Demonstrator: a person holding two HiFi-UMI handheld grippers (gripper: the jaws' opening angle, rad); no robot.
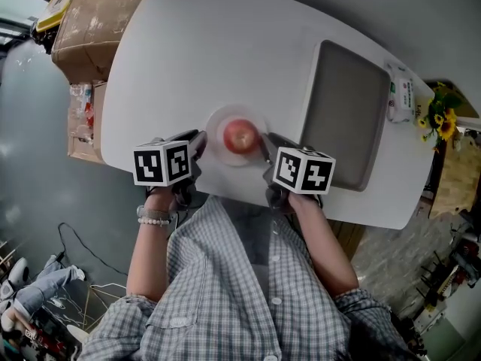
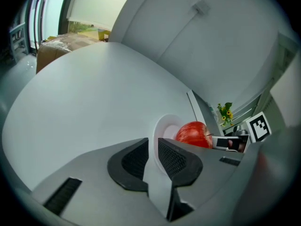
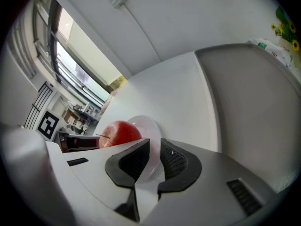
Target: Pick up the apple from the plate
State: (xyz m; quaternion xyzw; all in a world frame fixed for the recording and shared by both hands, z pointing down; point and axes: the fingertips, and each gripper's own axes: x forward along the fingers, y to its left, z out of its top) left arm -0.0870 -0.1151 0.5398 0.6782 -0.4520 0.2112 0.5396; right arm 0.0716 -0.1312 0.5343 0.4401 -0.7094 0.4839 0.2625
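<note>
Red, round and glossy, the apple [image 1: 240, 136] sits in the middle of a small round white plate [image 1: 218, 120] near the front edge of a white desk [image 1: 225, 43].

The likeliest mishap is a poor grip. Both tools are almost clenched, each showing only a thin slit between its dark ribbed pads and holding nothing. That slit looks far too narrow for the fruit. Unless one of them spreads wide before moving in, its tips would probably push the apple and roll it off the plate, or slide the light plate across the smooth desk. A round, shiny skin could also slip out of a pinch taken too high or off centre.

The apple is deep red with a paler patch round the dip at its top. A thin stalk shows in the right gripper view. It looks whole and unmarked.

The left tool [image 1: 197, 143] is just beside the plate's left rim and the right tool [image 1: 264, 146] just beside its right rim, so the fruit lies between them. Further right on the desk is a flat grey rectangular tray [image 1: 346, 119]. A brown cardboard box [image 1: 90, 25] stands beyond the desk's far left corner.
</note>
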